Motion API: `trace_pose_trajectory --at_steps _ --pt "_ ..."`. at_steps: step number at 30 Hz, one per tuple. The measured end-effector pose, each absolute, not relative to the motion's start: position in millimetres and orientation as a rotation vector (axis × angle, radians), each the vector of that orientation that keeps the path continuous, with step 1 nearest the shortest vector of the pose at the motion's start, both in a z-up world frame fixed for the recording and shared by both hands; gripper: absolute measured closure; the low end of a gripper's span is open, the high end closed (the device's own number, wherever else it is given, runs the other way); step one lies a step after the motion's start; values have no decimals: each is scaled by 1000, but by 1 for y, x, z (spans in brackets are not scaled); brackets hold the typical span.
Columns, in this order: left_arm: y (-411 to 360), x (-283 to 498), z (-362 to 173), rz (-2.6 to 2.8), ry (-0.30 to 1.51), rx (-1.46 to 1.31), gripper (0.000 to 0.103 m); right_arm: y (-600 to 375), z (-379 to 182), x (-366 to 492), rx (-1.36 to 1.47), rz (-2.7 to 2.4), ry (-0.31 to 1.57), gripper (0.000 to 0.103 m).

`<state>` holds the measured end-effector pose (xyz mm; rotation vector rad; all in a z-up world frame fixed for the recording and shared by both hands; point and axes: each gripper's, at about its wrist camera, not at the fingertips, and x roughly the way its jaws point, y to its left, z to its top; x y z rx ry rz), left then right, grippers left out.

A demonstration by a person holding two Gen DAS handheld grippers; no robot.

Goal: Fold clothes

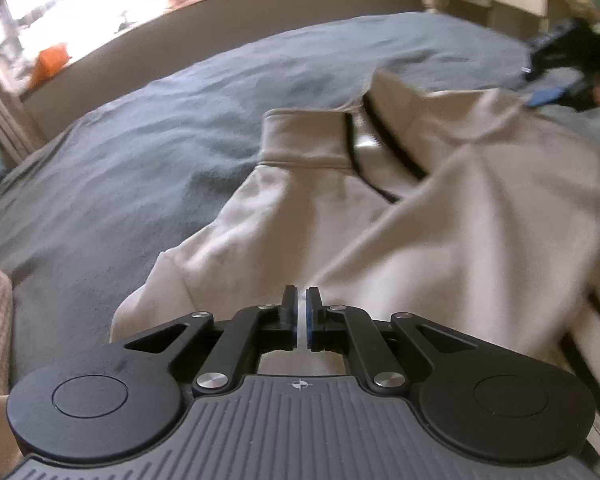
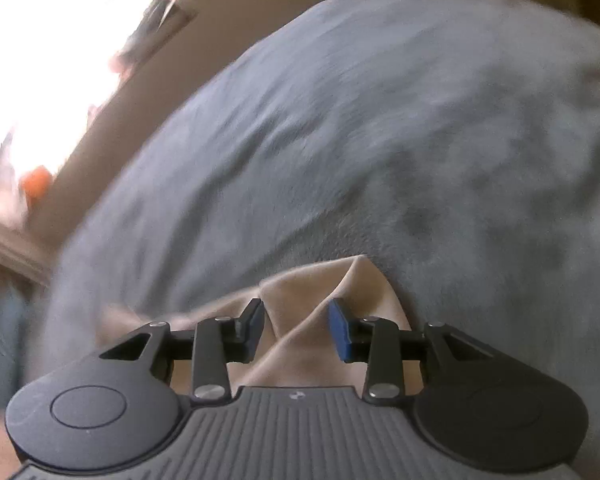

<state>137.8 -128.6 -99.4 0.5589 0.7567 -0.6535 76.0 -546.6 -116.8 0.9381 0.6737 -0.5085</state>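
Bright window (image 1: 60,12) beyond a grey-blanketed bed (image 1: 140,168).

No readable text or labels

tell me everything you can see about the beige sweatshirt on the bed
The beige sweatshirt looks like soft fleece, with a stand-up collar and a dark zipper open at the neck. It lies rumpled and partly doubled over on the grey blanket. The left gripper is shut on a fold of it; the right gripper is open around a bunched edge.
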Motion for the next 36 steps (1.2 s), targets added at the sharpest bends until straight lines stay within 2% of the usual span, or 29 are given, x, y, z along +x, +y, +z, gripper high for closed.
trace_pose_trajectory --at_steps 4,7,9,13,16,18,21,26,30,32,33,34,35,36 --pt "-105 128 -79 -682 770 586 95 -538 -99 55 1093 -340 663 64" --pt "-91 121 -71 -699 786 581 93 -506 -84 62 1021 -161 752 64" --pt "-86 118 -74 -703 803 546 93 -474 -70 78 860 -42 825 64" --pt "-77 113 -79 -712 838 478 93 -377 -51 120 313 182 932 63" --pt "-71 108 -83 -718 863 426 93 -314 -66 143 -41 299 968 51" --pt "-66 105 -86 -721 880 391 93 -280 -84 151 -232 360 1022 52" --pt "-59 101 -90 -727 904 339 93 -239 -107 150 -538 411 1007 52" --pt "-58 105 -100 -739 931 307 93 -221 -121 158 -656 462 1007 52" --pt "-57 109 -109 -750 939 301 93 -228 -123 176 -596 507 1070 52" --pt "-57 111 -112 -754 941 298 93 -234 -122 182 -546 522 1107 59" --pt "-56 112 -113 -754 941 297 93 -235 -121 183 -524 534 1122 70" --pt "-56 112 -114 -754 940 296 93 -233 -120 180 -535 541 1112 92" --pt "-56 113 -114 -753 940 295 93 -231 -118 177 -547 548 1101 97" --pt "-56 113 -114 -751 940 295 93 -229 -116 173 -573 550 1081 98"
